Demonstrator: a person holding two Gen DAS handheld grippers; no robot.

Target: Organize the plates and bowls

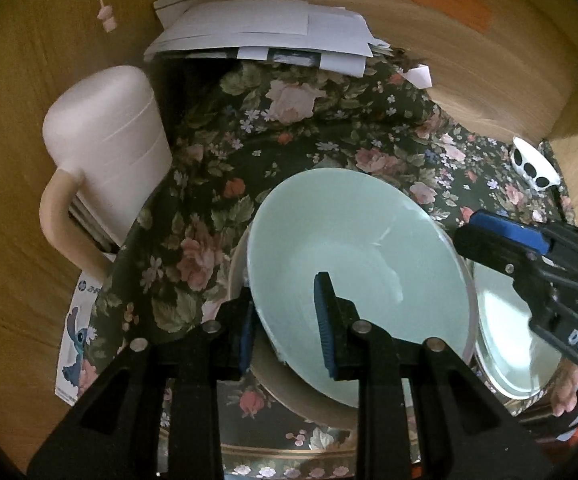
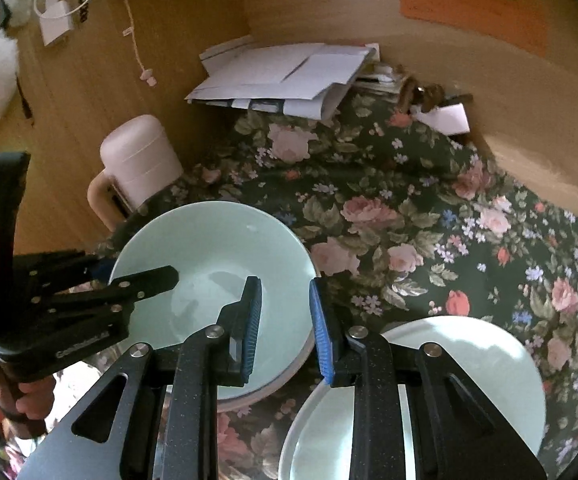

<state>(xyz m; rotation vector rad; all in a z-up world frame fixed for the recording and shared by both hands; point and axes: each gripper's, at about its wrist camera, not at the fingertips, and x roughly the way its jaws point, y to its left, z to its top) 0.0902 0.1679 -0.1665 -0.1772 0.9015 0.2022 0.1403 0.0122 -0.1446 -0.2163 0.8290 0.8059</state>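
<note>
A pale green bowl sits nested in a beige bowl on the floral cloth. My left gripper straddles the green bowl's near rim, one blue pad outside and one inside, jaws apart around the rim. In the right wrist view the same green bowl lies at centre left with the left gripper over its left edge. My right gripper is open and empty, hovering over the bowl's right rim. A pale green plate lies at the lower right; it also shows in the left wrist view.
A white lidded jug with a beige handle stands at the left. A stack of papers lies at the back against wooden walls. A spotted white object sits at the far right. The floral cloth covers the surface.
</note>
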